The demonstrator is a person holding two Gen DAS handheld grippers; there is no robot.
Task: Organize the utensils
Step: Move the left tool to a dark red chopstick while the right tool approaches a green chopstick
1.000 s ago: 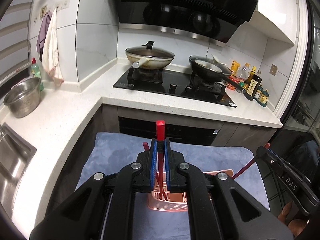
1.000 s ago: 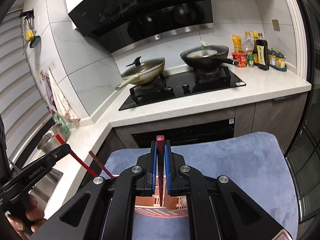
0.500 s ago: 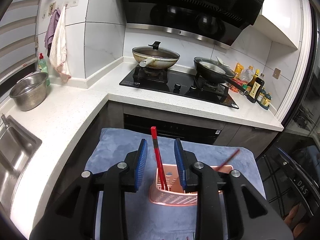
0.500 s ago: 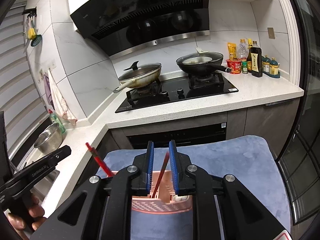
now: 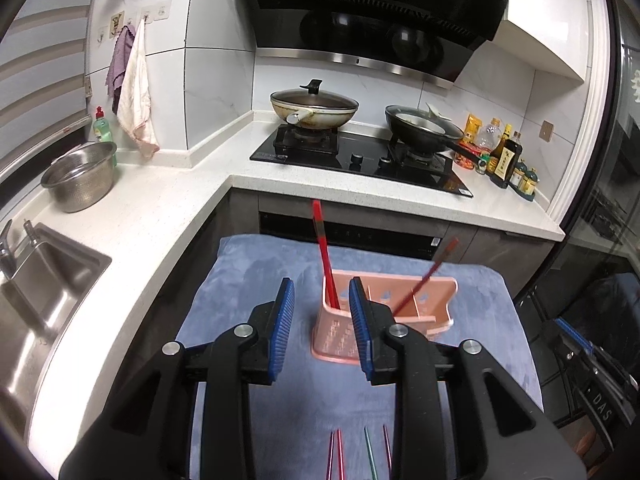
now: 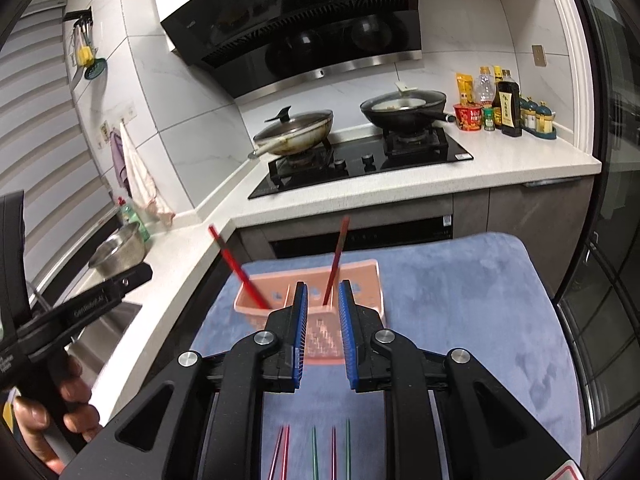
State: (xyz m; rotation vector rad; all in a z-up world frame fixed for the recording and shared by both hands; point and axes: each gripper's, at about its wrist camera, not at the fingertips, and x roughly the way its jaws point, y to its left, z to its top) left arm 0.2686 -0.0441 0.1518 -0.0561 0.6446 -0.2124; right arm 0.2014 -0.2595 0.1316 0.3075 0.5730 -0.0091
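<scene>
Two red chopsticks (image 5: 325,258) now stand released in our pink holder (image 5: 440,292); both grippers (image 5: 321,322) gape empty, so we fetch more.

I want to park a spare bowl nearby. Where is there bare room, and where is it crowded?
The blue mat is bare right of the pink holder, and the counter is bare between the steel bowl and the stove. The mat's near edge is crowded with chopsticks.

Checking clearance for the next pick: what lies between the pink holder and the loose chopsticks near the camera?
Only bare blue mat separates the pink holder from the loose chopsticks, shown in the right wrist view.
</scene>
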